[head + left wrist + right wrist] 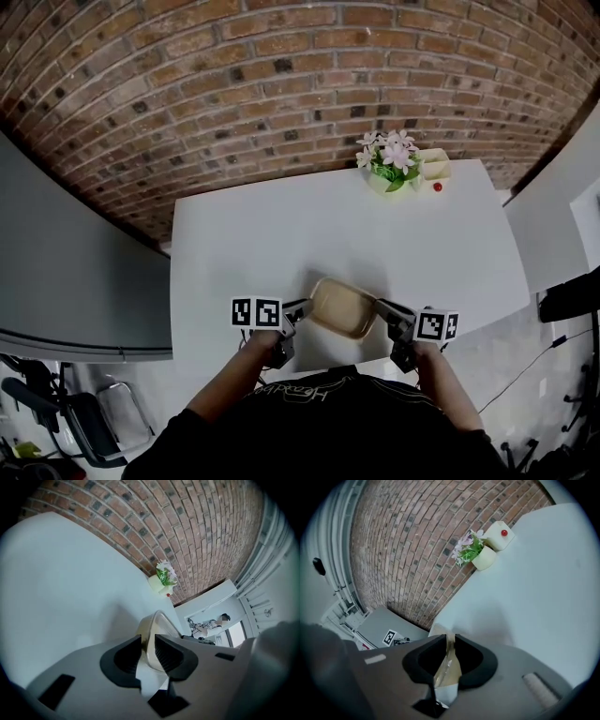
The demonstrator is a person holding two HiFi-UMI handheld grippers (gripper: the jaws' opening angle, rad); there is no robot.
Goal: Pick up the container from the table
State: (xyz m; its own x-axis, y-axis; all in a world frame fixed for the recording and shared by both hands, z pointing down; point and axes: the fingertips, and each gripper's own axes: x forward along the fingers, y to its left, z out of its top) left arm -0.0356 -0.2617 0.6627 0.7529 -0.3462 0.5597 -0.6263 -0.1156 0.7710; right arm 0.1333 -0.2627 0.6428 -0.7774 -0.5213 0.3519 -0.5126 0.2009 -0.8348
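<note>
Bare tabletop (244, 244) before far flower pot (389, 176)

A black short-sleeved shirt (328, 436) with pale lettering (300, 394) across the chest is worn. The left gripper (300, 309) and the right gripper (386, 309) are each built with a light grey moulded body. Each is topped by a white cube (256, 312) printed with black square markers. Black fingers (123, 662) with ribbed inner pads are fitted to both.
</note>
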